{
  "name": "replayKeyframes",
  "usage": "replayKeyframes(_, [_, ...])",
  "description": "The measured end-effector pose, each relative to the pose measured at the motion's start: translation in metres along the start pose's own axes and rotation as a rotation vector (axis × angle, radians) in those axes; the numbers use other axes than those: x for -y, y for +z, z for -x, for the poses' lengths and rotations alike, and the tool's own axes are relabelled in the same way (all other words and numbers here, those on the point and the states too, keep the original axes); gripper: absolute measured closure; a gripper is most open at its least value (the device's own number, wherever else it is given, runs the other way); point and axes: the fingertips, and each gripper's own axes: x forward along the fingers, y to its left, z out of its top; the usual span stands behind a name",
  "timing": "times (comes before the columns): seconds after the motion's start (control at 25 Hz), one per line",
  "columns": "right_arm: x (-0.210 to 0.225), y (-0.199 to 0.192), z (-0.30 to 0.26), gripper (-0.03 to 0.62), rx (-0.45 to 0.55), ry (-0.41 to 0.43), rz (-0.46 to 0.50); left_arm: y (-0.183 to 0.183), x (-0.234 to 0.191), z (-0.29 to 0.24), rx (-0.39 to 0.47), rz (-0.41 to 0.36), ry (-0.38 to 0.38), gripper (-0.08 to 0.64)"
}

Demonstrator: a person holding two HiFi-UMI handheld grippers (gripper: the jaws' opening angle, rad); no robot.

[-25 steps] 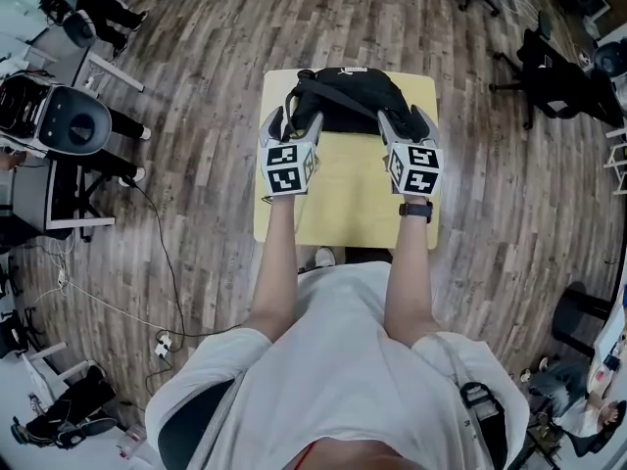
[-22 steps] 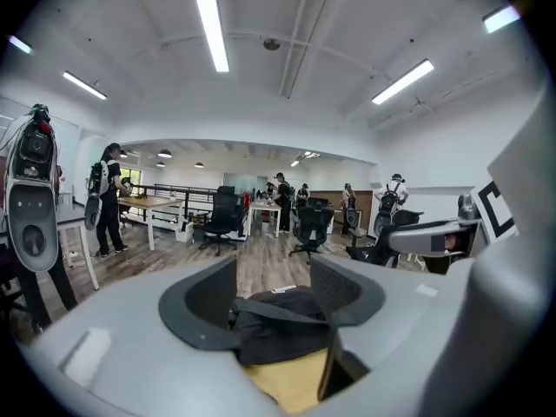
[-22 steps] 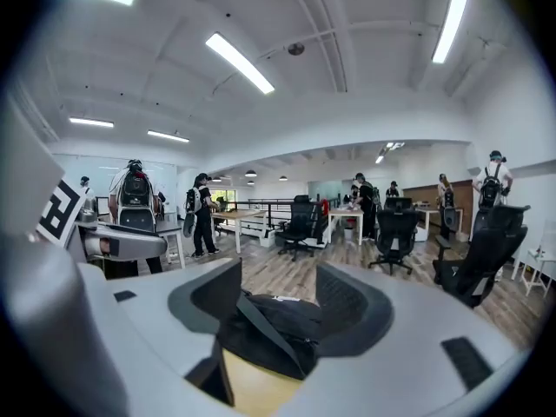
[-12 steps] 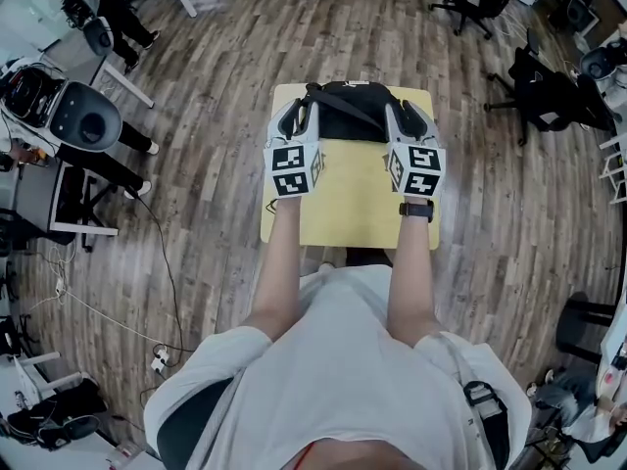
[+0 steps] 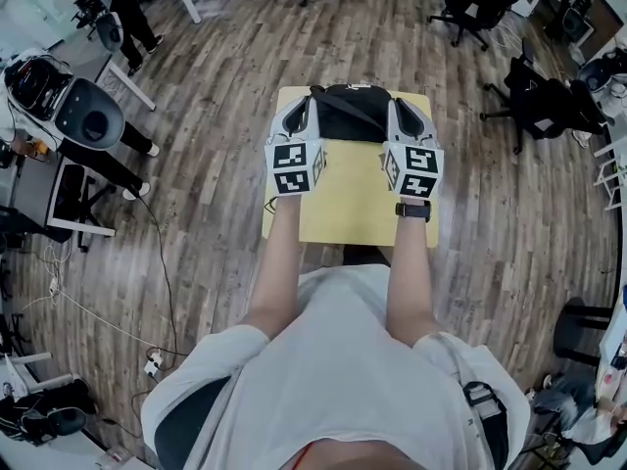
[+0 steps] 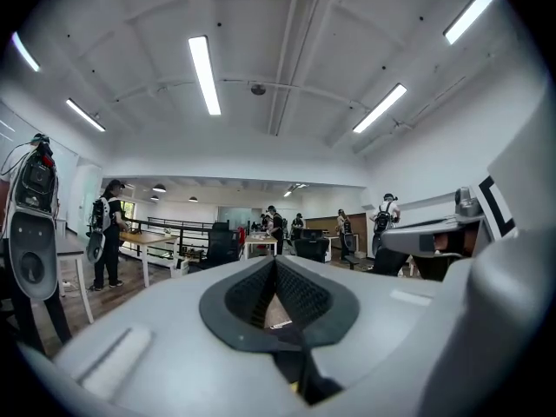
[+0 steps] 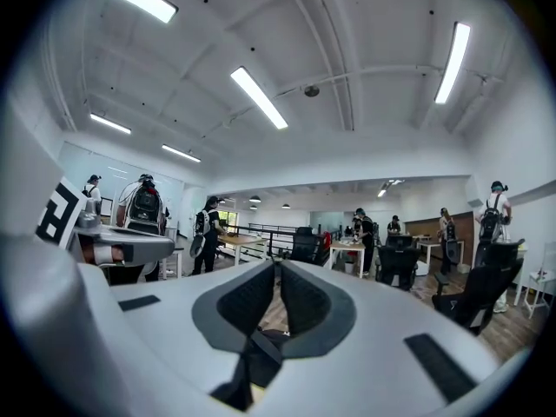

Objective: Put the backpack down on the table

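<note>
The black backpack (image 5: 351,114) lies at the far end of the yellow table (image 5: 343,199), with one strap running slantwise across its top. My left gripper (image 5: 302,116) hangs over the bag's left side, my right gripper (image 5: 404,114) over its right side. Both are held level above the table. In the left gripper view the pads (image 6: 261,289) meet at the tip of the left gripper (image 6: 276,263), which is shut. The right gripper (image 7: 278,268) is shut too. Dark bag fabric (image 7: 252,363) shows low behind its fingers. Nothing is seen pinched.
Wooden floor surrounds the small table. A grey machine on a stand (image 5: 83,116) is at the left with cables (image 5: 147,292) on the floor. Black office chairs (image 5: 544,101) stand at the right. Several people with backpacks are among desks (image 6: 148,241) further off.
Both grippers stood open beside the backpack's near corners a second ago. Their jaws have since shut and both have risen. The backpack has stayed on the table.
</note>
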Motion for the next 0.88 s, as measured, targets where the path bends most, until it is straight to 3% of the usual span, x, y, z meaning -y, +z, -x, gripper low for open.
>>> replayKeyframes(0.88, [-0.030, 0.008, 0.007, 0.569, 0.008, 0.026, 0.029, 0.001, -0.004, 0.020, 0.009, 0.035, -0.034, 0.549])
